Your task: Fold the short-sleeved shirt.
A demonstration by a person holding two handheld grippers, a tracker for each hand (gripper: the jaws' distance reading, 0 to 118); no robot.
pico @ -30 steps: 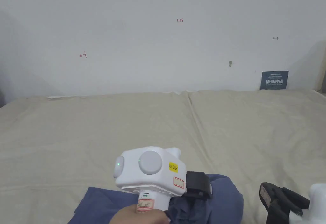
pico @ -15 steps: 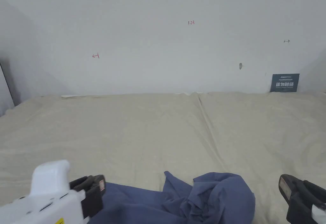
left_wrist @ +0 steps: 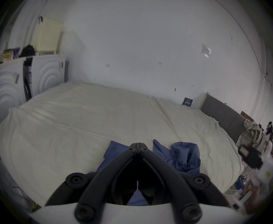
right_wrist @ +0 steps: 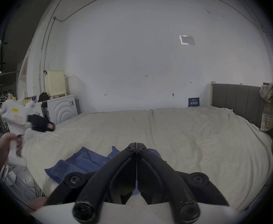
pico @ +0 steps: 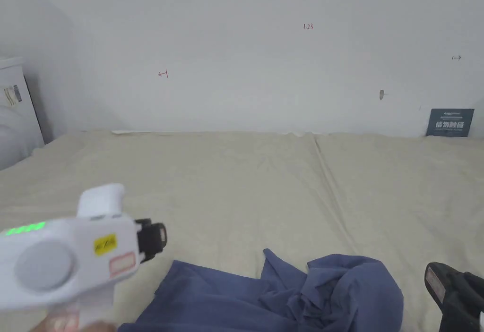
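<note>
- Head view: the blue short-sleeved shirt [pico: 288, 295] lies crumpled on the bed [pico: 246, 182] at its near edge, one part flatter on the left, a bunched heap on the right. The left tool [pico: 158, 239] hangs above the sheet, just left of the cloth and clear of it; how its jaws stand is hard to read here. The right tool [pico: 437, 283] peeks in at the lower right corner, mostly cut off. Nothing is gripped, so I'd say we're at the very start: the shirt needs spreading before any fold.
- Left gripper view: the left tool [left_wrist: 138, 145] has its jaws pressed tip to tip, nothing between them, with the shirt [left_wrist: 183, 158] below and beyond. The right tool [left_wrist: 245, 154] is a blur at the right.
- Right gripper view: the right tool [right_wrist: 137, 145] is likewise closed and empty over the shirt [right_wrist: 80, 162]. Its jaws hide the bunched part, so collar and sleeves can't be picked out. Next, each tool would need to open and take an edge.
</note>
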